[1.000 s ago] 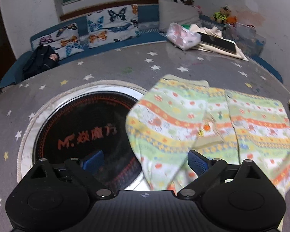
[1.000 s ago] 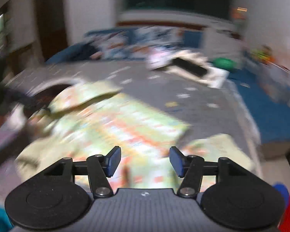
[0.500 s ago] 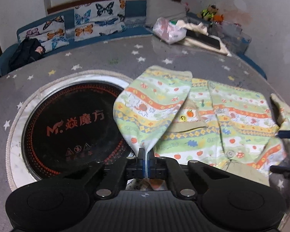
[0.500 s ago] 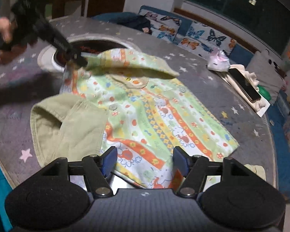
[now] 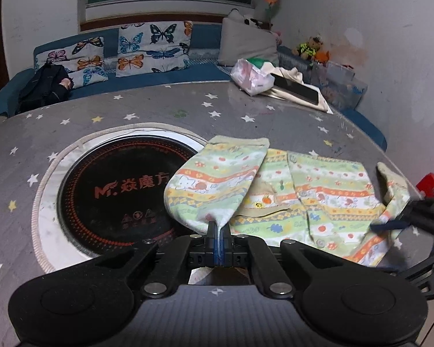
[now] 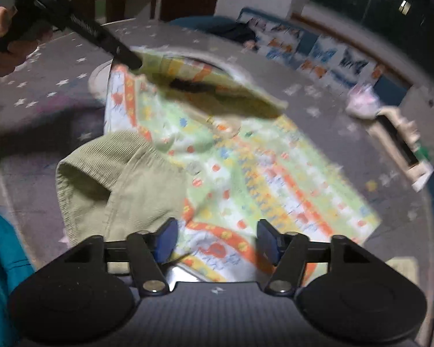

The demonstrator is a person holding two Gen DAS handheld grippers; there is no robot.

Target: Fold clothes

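Observation:
A small green shirt [image 5: 318,199] with orange and yellow printed bands lies on the grey star-patterned table [image 5: 159,110]. My left gripper [image 5: 218,243] is shut on the end of its sleeve [image 5: 217,179] and holds it lifted over the shirt body. In the right wrist view the shirt [image 6: 246,173] spreads ahead with its olive hood [image 6: 115,173] at the near left. My right gripper [image 6: 217,237] is open just above the shirt's near edge, holding nothing. The left gripper [image 6: 130,59] shows there at upper left, with the sleeve [image 6: 211,86] hanging from it.
A round black cooktop [image 5: 118,190] is set into the table left of the shirt. A tissue pack [image 5: 251,76] and a phone on folded cloth [image 5: 296,89] lie at the far table edge. A blue sofa with butterfly cushions [image 5: 153,46] stands behind.
My left gripper closed on the sleeve end and lifted it. My right gripper swung toward the shirt's near edge and stayed open.

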